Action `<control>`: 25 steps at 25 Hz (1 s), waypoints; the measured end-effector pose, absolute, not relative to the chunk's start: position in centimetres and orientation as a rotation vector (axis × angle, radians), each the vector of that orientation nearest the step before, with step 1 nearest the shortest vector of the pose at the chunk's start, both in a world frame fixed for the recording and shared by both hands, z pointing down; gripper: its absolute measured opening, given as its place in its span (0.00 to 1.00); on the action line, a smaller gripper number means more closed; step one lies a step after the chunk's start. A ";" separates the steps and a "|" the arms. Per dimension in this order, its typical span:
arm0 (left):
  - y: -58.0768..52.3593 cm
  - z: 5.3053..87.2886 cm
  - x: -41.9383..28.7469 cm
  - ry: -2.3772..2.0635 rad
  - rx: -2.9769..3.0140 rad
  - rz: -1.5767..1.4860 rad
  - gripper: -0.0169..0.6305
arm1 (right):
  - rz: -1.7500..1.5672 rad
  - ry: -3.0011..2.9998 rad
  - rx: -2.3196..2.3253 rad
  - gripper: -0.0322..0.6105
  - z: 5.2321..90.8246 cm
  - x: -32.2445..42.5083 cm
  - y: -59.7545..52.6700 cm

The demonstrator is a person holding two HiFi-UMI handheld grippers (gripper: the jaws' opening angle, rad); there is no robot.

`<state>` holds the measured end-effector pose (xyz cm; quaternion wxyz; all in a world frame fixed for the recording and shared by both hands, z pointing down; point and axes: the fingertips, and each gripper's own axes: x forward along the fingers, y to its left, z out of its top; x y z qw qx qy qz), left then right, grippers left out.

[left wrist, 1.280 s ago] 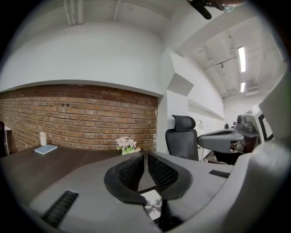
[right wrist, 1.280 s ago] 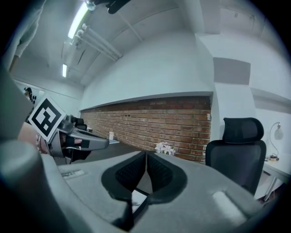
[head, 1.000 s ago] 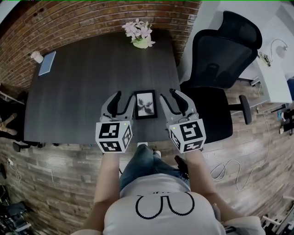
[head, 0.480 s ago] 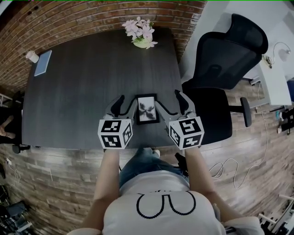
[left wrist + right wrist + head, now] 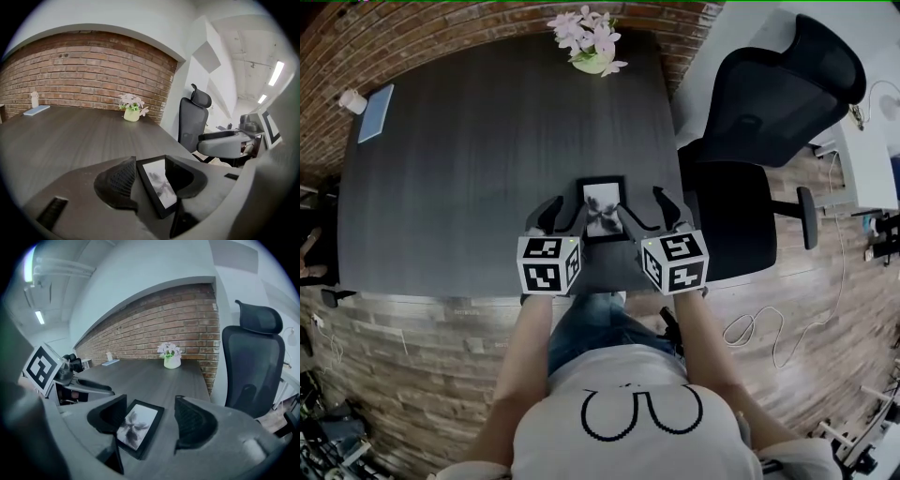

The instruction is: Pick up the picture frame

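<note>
A black picture frame point(image 5: 602, 208) with a grey flower print lies flat on the dark wooden table point(image 5: 469, 169), near its front right corner. My left gripper point(image 5: 565, 217) is low at the frame's left side, jaws open. In the left gripper view the frame point(image 5: 158, 185) has its left edge between the jaws of that gripper point(image 5: 150, 176), and no pad presses on it. My right gripper point(image 5: 645, 214) is at the frame's right side. Its jaws stand wide and are closing. In the right gripper view the frame point(image 5: 138, 425) lies partly between them, untouched.
A pot of pink flowers point(image 5: 592, 42) stands at the table's far edge by the brick wall. A blue notebook point(image 5: 375, 112) and a small white bottle point(image 5: 349, 99) sit at the far left corner. A black office chair point(image 5: 769, 103) stands right of the table.
Both grippers have come down towards the table and drawn in along the frame's two sides. The right jaws stand wider than a second ago.
</note>
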<state>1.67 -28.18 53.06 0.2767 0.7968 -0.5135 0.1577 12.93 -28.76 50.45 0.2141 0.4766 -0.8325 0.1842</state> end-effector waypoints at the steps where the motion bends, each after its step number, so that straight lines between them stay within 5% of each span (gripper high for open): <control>1: -28.2 53.6 1.8 -1.371 2.125 0.434 0.32 | 0.524 -2.303 1.316 0.54 50.9 12.9 -28.8; 25: -27.5 62.5 3.4 -1.278 1.782 0.639 0.25 | 0.641 -2.212 1.220 0.40 56.3 14.1 -28.8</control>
